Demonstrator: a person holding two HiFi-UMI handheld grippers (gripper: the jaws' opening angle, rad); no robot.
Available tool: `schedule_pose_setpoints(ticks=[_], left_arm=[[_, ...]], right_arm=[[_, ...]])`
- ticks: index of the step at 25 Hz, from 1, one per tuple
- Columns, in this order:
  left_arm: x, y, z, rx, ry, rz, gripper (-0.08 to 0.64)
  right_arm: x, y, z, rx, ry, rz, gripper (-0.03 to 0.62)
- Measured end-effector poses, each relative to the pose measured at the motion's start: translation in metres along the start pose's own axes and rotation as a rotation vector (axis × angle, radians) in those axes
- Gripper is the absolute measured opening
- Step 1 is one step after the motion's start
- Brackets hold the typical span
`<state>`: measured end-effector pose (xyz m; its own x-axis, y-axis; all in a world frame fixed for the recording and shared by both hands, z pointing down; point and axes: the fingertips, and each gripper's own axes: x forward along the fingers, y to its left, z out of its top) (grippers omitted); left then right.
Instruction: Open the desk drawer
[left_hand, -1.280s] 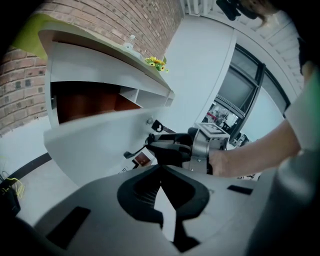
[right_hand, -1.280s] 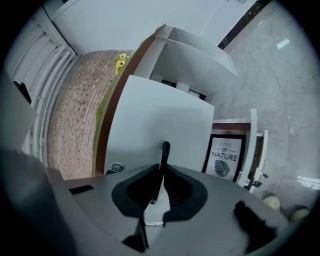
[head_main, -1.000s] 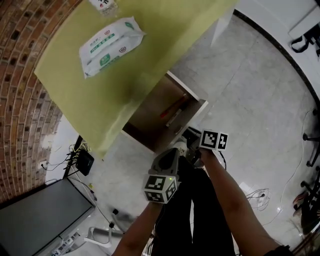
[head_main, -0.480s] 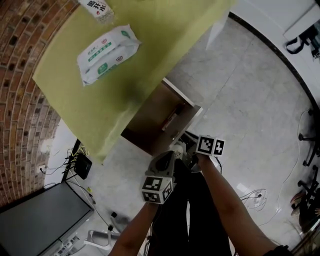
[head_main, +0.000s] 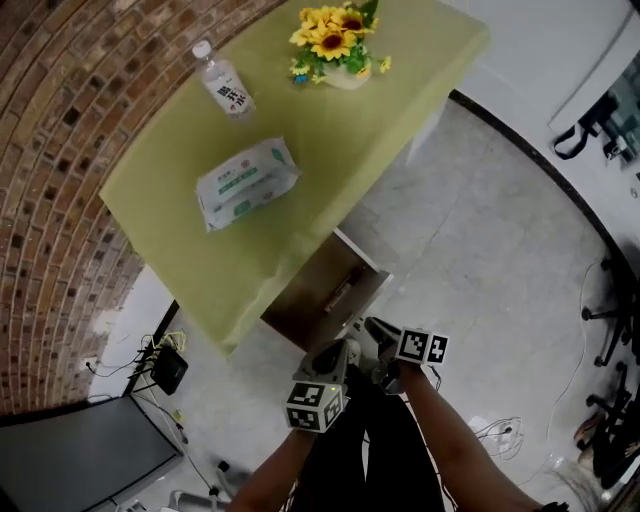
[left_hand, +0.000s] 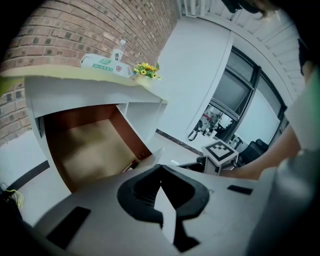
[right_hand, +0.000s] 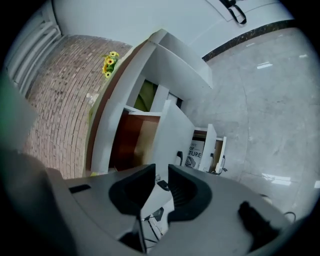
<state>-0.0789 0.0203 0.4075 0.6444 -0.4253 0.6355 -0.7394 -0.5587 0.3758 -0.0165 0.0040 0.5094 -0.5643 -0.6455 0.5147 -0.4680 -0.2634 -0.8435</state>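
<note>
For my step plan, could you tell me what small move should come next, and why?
Probably draw both grippers back clear: the drawer already stands pulled out, the jaws of the right gripper have just been opening on nothing, and the left gripper is shut.

From my feed, the bench (head_main: 330, 130) is covered in a yellow-green cloth and runs along the brick wall (head_main: 60, 150). Only three things sit on it. A wipes pack (head_main: 247, 183) lies flat around the middle. Just beyond the pack, on the wall side, a water bottle (head_main: 224, 82) stands upright. Further past the pack and off to its right, there's a bunch of sunflowers (head_main: 335, 40) near the far end.
</note>
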Motion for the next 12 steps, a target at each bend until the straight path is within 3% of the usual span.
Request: schedule_pose_setpoints(ticks=[6,12], left_arm=[[-0.007,-0.019,0.034,0.019,-0.014,-0.027,0.009],[-0.014,-0.039,0.07,0.034,-0.039,-0.05,0.009]], right_arm=[[-0.026,0.03,0.021,-0.005,-0.052,0.004,0.083],[-0.052,0.071,0.044,0.017,-0.119,0.06,0.083]])
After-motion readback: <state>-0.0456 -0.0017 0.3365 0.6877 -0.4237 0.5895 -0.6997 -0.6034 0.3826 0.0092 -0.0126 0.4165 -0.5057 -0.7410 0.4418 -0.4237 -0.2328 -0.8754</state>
